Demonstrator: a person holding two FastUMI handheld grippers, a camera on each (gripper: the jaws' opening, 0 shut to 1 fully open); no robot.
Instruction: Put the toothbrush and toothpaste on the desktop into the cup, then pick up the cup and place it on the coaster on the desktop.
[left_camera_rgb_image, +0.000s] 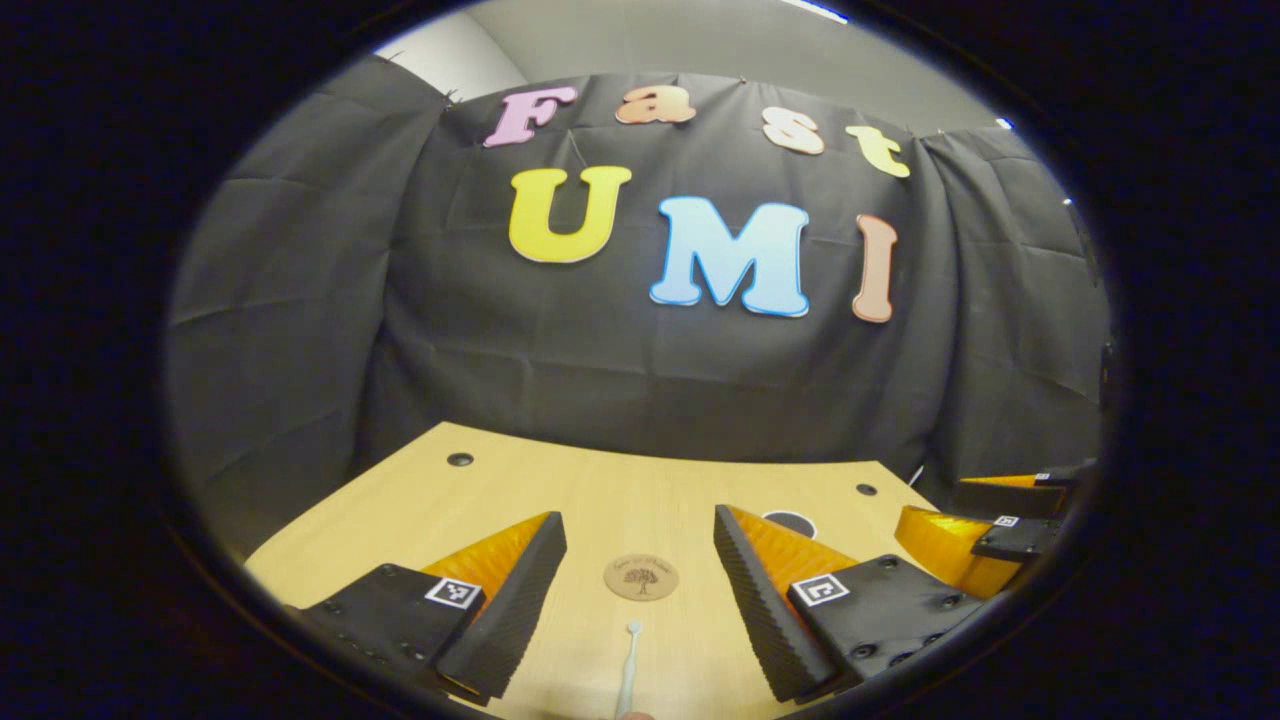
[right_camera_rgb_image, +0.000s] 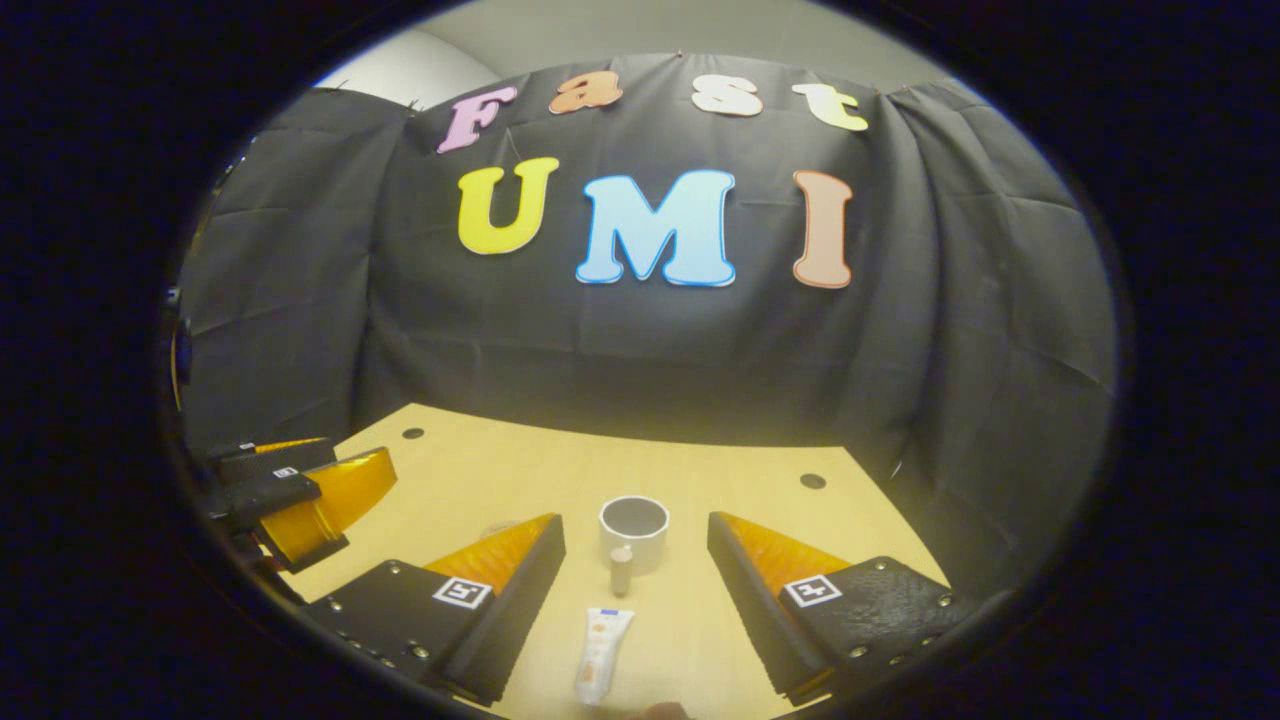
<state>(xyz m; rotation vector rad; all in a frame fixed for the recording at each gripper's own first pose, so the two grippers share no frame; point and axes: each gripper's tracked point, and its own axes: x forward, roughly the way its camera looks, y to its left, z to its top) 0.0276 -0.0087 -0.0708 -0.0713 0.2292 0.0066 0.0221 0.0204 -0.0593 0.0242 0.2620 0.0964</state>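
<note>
In the left gripper view my left gripper is open above the wooden desktop. A round wooden coaster lies between its fingers, farther off. A pale toothbrush lies just in front, head pointing away. The right gripper shows at the right edge. In the right gripper view my right gripper is open. A white cup with a handle stands upright ahead, between the fingers. A white toothpaste tube lies nearer, cap toward the cup. The left gripper shows at the left.
Small dark holes mark the desktop's far corners. The black cloth wall closes off the back and sides just beyond the desk's far edge. The cup's dark rim peeks out behind my left gripper's right finger.
</note>
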